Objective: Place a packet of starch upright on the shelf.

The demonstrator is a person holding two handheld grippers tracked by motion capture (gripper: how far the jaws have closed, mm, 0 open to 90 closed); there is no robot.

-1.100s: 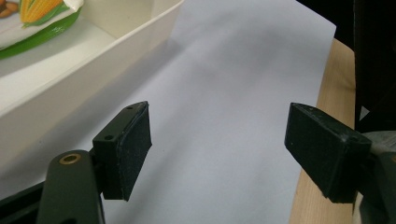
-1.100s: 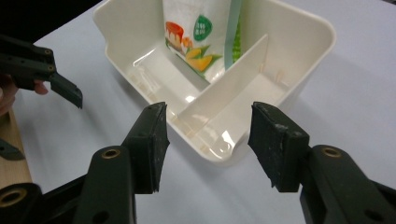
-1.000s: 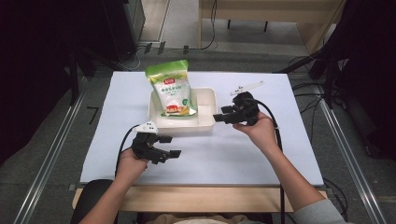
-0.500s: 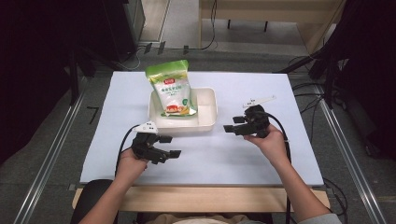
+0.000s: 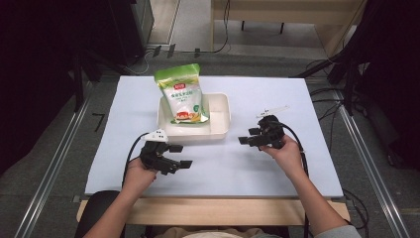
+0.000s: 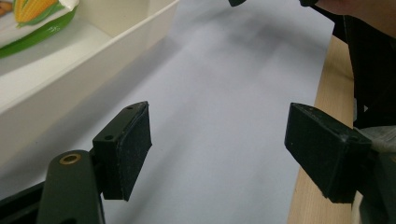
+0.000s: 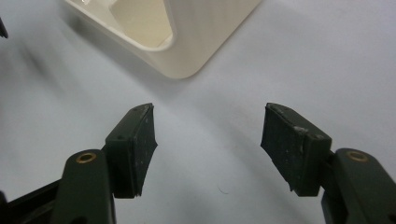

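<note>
High view first: the snack bag point(image 5: 182, 95), green and white with a corn picture on it, is already sitting in the cream plastic tray point(image 5: 220, 130), leaning against the tray's far-left side with its top poking up over the rim. The tray sits mid-worktop point(image 5: 277, 171) on the white sheet. Both hands are near the front edge, well apart from the tray. Left gripper point(image 5: 178, 155) rests low by the tray's front-left corner, right gripper point(image 5: 245, 138) hovers just off the tray's right side. Neither one is holding anything. To me that reads as the placing part being done, with only the parking of the hands left, if anything.

Left gripper view: jaws spread wide with nothing but bare white sheet between them. The tray's wall point(image 6: 70, 70) runs along the upper left, and a corner of the bag point(image 6: 32, 16) peeks in at the top. The wooden worktop edge shows on the right.

Right gripper view: jaws have just been opening, and they stand wide apart with nothing between them. A rounded corner of the tray point(image 7: 187, 46) lies ahead, clear of the pads point(image 7: 135, 149).
</note>
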